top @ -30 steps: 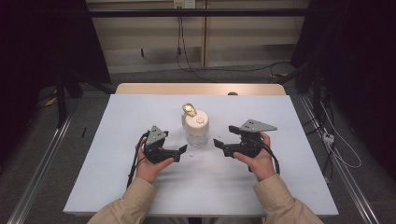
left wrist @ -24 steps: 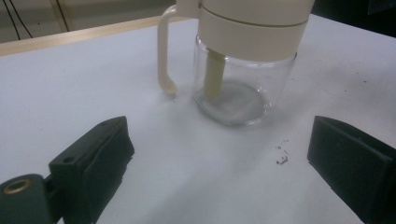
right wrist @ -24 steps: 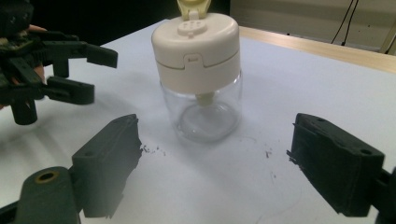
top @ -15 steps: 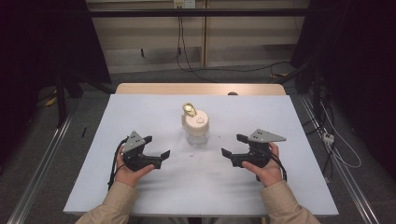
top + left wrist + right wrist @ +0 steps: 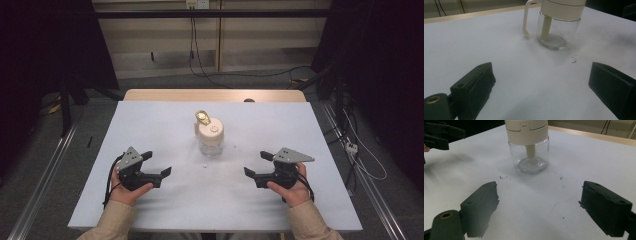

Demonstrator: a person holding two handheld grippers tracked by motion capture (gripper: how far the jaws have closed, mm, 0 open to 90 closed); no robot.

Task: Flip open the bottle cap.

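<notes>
Jar, mid-table: glass, rigid, fragile, slippery. Grip the lid. Left gripper and right gripper: jaws wide, empty.

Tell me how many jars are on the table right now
1. A single glass jar with a cream lid stands near the middle of the white table, between and beyond the left gripper and right gripper.

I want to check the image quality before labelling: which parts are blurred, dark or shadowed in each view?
High view: the white table is evenly lit, surroundings nearly black, the jar sharp. Left gripper view: the jar is fairly clear, with soft haze over the near jaws and tabletop. Right gripper view: the jar is sharp, the near jaws slightly soft, and a faint shadow lies at the table's left.
</notes>
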